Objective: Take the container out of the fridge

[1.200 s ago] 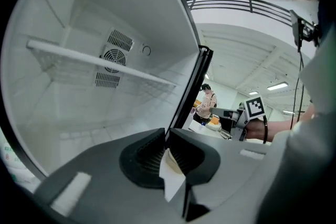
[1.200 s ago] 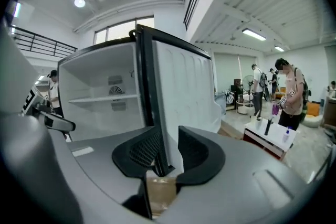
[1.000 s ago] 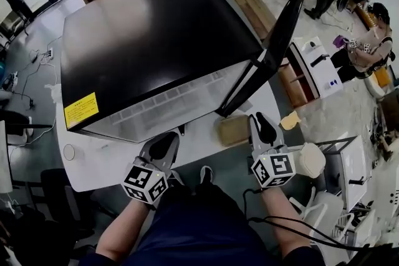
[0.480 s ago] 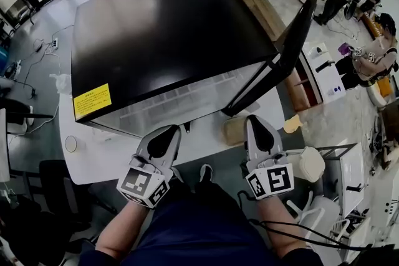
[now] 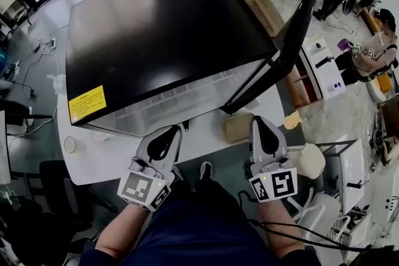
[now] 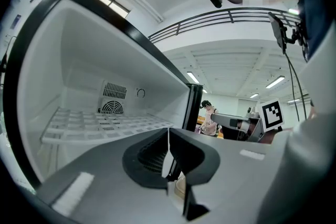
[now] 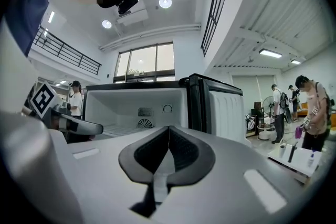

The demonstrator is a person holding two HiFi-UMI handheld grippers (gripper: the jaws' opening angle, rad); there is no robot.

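Container (image 5: 237, 128): on counter (image 5: 93, 156) by open fridge (image 5: 162, 28) (out already, I judge).
Tools: left tool (image 6: 168, 132), right tool (image 7: 168, 129) closed, empty.
Next: shut door (image 5: 283, 50).

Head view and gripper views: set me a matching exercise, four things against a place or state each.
1. fridge door
2. yellow label
3. left gripper
4. wire shelf

A. fingers together, nothing between them
B. on the fridge's black top, at its front-left corner
C. swung open
D. inside the fridge, below the fan grille

Pairs: 1-C, 2-B, 3-A, 4-D.
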